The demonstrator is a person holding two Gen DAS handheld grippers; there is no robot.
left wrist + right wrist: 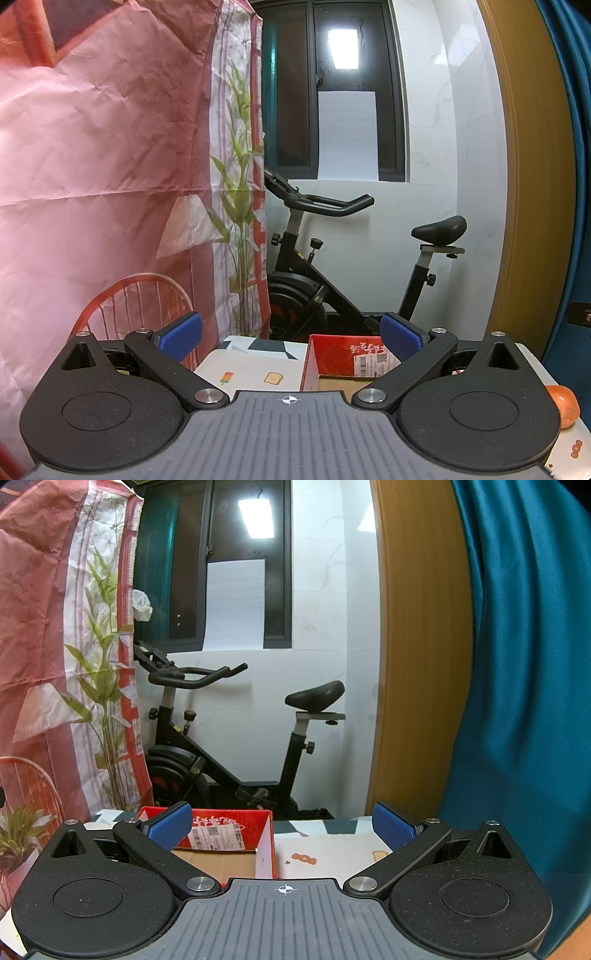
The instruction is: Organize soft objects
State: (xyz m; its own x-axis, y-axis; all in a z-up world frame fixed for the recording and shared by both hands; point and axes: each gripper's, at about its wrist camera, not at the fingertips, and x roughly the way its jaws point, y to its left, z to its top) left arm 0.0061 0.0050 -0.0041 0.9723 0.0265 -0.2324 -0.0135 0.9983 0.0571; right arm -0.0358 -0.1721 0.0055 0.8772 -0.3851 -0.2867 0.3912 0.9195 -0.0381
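Observation:
A red cardboard box (332, 354) with a shipping label stands open on the table, its brown floor bare where visible; it shows as the same red box (236, 834) in the right wrist view. My left gripper (291, 338) is open, blue pads wide apart, held level above the table and just short of the box. My right gripper (282, 825) is open too, with the box behind its left finger. Nothing is between either pair of fingers. An orange soft object (563, 404) lies at the table's right edge. No other soft object shows.
The table carries a white cloth (251, 373) printed with small food pictures. A pink printed backdrop (110, 166) hangs at the left. A black exercise bike (332, 266) stands behind the table against a white wall. A wooden door frame (413, 664) and teal curtain (524, 701) fill the right.

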